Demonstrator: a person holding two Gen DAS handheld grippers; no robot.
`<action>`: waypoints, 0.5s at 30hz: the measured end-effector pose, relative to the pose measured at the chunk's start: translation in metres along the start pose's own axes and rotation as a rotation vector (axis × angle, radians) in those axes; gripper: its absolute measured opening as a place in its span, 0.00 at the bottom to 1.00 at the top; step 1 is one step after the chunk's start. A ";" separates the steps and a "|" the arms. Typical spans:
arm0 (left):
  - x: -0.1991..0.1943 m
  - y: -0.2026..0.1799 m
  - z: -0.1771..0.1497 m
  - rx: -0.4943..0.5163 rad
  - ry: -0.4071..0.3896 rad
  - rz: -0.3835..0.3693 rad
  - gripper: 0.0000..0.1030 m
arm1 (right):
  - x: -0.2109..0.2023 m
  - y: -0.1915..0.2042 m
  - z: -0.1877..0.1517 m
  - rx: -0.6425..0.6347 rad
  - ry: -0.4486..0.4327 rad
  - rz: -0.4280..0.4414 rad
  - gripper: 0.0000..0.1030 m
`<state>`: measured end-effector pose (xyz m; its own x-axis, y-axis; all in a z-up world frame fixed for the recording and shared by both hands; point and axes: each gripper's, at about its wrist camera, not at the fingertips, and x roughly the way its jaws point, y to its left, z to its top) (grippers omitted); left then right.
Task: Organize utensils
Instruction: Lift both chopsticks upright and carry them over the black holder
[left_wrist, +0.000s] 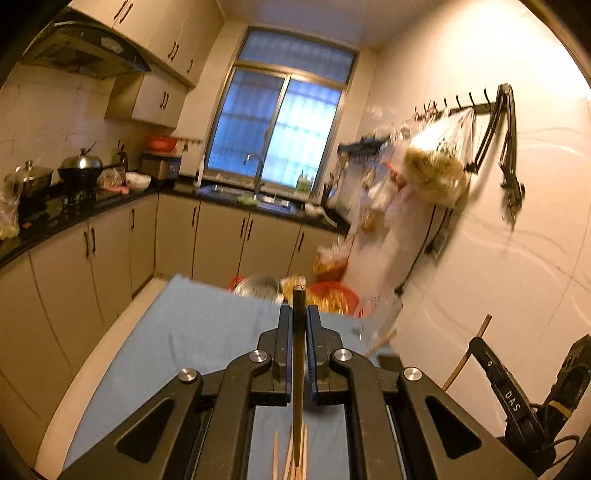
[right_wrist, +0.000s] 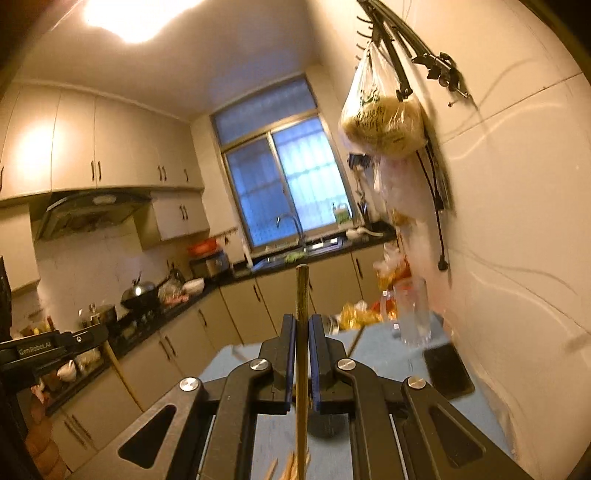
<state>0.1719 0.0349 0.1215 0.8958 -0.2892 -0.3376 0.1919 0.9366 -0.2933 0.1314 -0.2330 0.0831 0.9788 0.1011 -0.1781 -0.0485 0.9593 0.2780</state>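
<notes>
1. Holding one chopstick per tool, you have the left gripper (left_wrist: 298, 314) pinched on a dark chopstick (left_wrist: 297, 369), and the right gripper (right_wrist: 302, 321) pinched on a lighter wooden chopstick (right_wrist: 302, 332); each stick runs along the fingers and pokes out past their tips.
2. Both sticks are raised above the blue tablecloth (left_wrist: 207, 325); pale loose chopsticks (left_wrist: 291, 458) lie beneath the left gripper at the bottom edge.
3. Judged step: carrying the picked pair to a holder. Next, you need to tilt the tips down and align them over an opening; the glass jar (right_wrist: 413, 314) by the wall looks a likely target.
4. Hidden: the lower chopstick ends and most of the loose pile are cut off; motion blur smears the hanging bags (left_wrist: 436, 173).
</notes>
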 end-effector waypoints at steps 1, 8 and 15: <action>0.008 -0.003 0.004 0.007 -0.006 -0.001 0.07 | 0.009 -0.001 0.005 0.006 -0.015 -0.003 0.08; 0.070 -0.026 0.026 0.023 -0.056 -0.016 0.07 | 0.067 -0.010 0.027 0.039 -0.099 -0.028 0.08; 0.110 -0.041 0.018 0.037 -0.082 -0.013 0.07 | 0.116 -0.010 0.026 0.027 -0.123 -0.073 0.08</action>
<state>0.2699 -0.0321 0.1123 0.9227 -0.2854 -0.2590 0.2167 0.9399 -0.2637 0.2511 -0.2380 0.0842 0.9966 -0.0030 -0.0822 0.0271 0.9554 0.2941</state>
